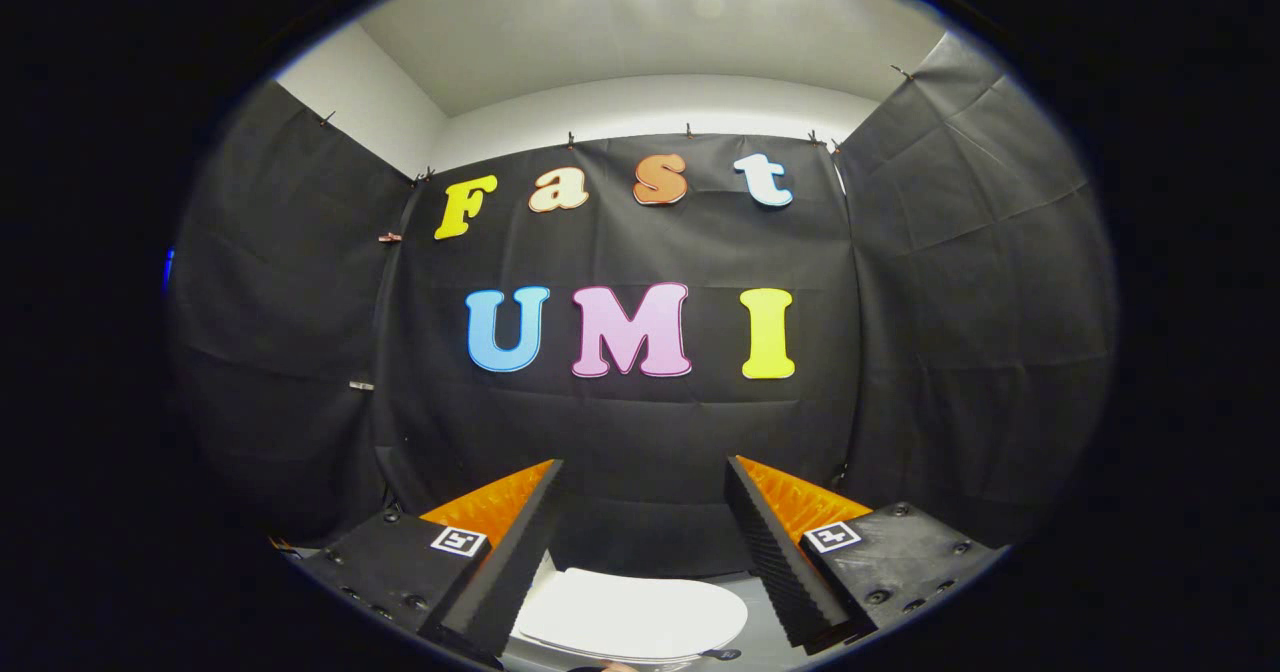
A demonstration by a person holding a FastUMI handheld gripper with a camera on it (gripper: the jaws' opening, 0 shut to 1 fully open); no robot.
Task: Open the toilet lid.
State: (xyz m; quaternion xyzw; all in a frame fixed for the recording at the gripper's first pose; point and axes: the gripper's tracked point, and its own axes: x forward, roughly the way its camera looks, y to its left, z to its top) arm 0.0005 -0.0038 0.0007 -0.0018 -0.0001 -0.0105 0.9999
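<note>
Lid (630, 614) lies flat and closed, low between the fingers (640, 542) and beneath them. The fingers are spread wide, grasping nothing, held high and level, probably so they can drop to the lid's front edge.

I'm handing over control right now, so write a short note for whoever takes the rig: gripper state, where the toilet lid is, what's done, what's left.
Gripper: open, fingers spread wide, holding nothing, pointed level at the black cloth booth wall.
White oval toilet lid: low between the fingers and below them, lying flat and closed; fingers are not touching it.
Done: nothing on the lid yet.
Left: tip the gripper down, bring the fingers to the lid's edge, take hold or hook under it, and swing it up and open.
</note>
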